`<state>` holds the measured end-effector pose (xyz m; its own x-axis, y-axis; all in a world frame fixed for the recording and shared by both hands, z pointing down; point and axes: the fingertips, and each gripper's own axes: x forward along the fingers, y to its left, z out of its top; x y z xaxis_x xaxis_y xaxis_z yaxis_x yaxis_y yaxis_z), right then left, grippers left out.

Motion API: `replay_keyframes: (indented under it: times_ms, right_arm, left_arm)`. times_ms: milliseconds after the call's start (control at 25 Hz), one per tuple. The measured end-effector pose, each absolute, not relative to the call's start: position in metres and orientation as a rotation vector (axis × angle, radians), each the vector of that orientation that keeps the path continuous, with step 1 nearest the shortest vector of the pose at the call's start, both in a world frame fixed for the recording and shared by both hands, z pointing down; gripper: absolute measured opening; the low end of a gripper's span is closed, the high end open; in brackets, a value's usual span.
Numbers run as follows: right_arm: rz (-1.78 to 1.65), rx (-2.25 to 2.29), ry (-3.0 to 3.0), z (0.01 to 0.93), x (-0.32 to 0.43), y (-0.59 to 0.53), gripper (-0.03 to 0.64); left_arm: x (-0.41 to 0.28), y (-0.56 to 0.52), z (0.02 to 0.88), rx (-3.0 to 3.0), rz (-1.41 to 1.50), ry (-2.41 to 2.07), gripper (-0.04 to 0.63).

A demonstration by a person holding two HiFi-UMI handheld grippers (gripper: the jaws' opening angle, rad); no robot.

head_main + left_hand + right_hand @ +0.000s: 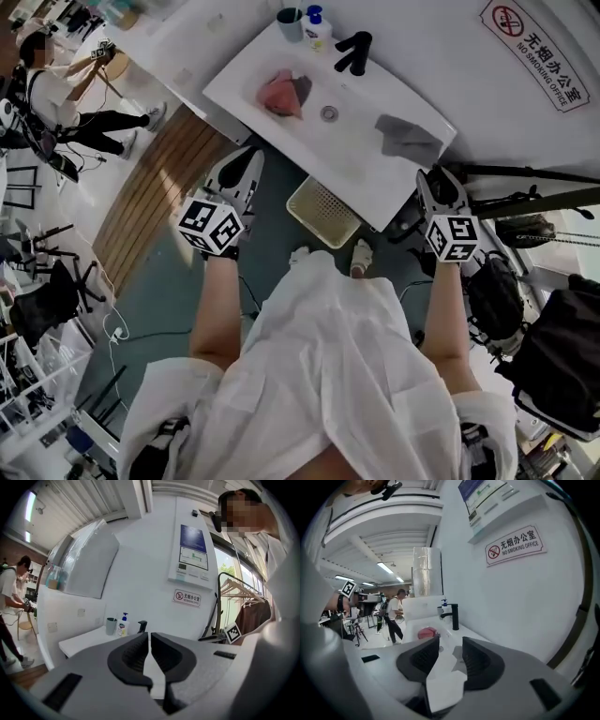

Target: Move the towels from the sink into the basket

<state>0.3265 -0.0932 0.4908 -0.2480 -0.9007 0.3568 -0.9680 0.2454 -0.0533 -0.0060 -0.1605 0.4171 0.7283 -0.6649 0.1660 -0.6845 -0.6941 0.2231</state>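
A white sink (361, 159) holds a pink towel (279, 92) at its left and a grey towel (408, 136) at its right. A cream basket (323, 211) stands on the floor below the sink's front edge. My left gripper (249, 161) hovers short of the sink's left front, jaws shut with nothing in them (149, 637). My right gripper (434, 176) sits just before the sink's right corner, near the grey towel, and its jaws stand open and empty (451, 646). The right gripper view shows the pink towel (426, 633) and the grey towel (458, 657) ahead.
A black faucet (354, 52), a soap bottle (319, 28) and a grey cup (290, 22) line the sink's back. Black stands (525, 187) and dark bags (562, 347) crowd the right. People work at the far left (56, 84). A clothes rack (243, 606) stands to the right.
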Motion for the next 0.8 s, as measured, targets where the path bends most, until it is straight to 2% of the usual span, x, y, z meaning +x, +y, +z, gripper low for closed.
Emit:
replay_keyframes:
  times_ms: [800]
  right_arm:
    - [0.521,1.459,-2.128,0.612,0.360,-0.183,0.192]
  left_arm:
    - [0.047,-0.156,0.460,2.545,0.127,-1.140,0.025]
